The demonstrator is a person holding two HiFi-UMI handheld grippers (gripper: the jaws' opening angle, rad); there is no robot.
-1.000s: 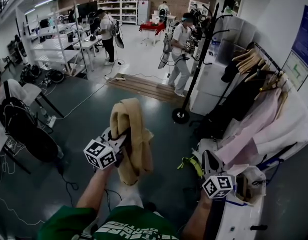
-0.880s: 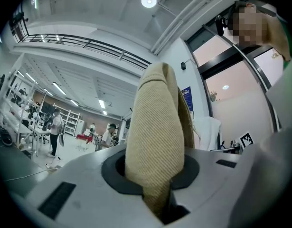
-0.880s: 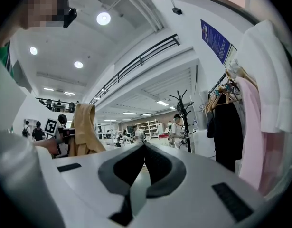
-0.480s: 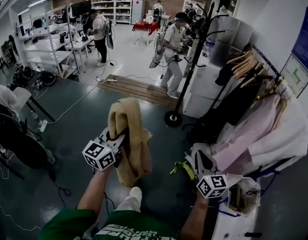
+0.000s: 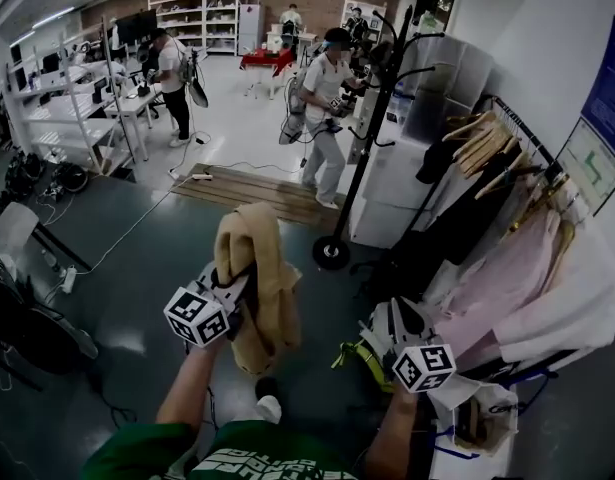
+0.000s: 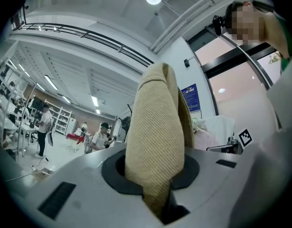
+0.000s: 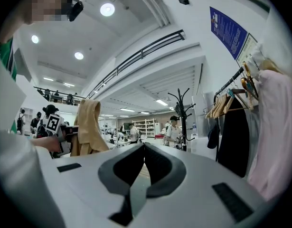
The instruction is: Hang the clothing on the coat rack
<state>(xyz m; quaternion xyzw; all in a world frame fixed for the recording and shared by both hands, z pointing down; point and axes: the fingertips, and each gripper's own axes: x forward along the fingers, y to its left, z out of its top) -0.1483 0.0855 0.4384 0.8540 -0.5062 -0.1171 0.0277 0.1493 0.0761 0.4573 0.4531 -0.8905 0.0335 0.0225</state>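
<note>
Tan garment (image 5: 257,258) clamped in left gripper (image 6: 157,189), draping over it; right gripper (image 7: 144,151) seemingly closed, empty

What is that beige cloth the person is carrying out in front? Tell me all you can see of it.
The tan garment looks like soft, finely ribbed fabric, bunched into a thick fold. The left claw pinches it. The cloth arches up over the claw and hangs in loose folds, clear of the floor. Nothing else touches it. It is not yet on the black coat rack, which stands ahead to the right.
</note>
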